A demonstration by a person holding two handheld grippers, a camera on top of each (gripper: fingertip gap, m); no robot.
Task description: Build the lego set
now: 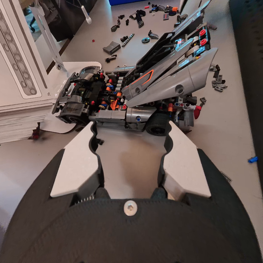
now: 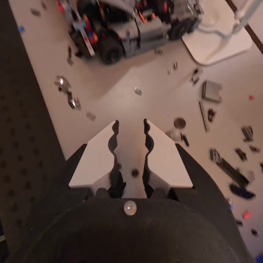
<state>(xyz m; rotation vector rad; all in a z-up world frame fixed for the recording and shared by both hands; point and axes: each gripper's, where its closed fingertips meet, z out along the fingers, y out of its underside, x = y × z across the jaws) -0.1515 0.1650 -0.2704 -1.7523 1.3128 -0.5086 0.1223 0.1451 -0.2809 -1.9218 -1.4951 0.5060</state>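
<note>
White table (image 1: 132,163) w/ grey lego car (image 1: 128,99) mid, by book stack (image 1: 21,111) at left edge, loose bits (image 2: 210,92) near far edge: left tongs (image 1: 131,125) wide & empty, right tongs (image 2: 130,121) narrow & empty, so pick 1 bit slow, squeeze soft, keep car still.

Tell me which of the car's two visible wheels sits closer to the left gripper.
The rear wheel, directly beside the left gripper's right fingertip, under the raised grey engine cover. The front wheel sits further left, beside the instruction booklet.
</note>
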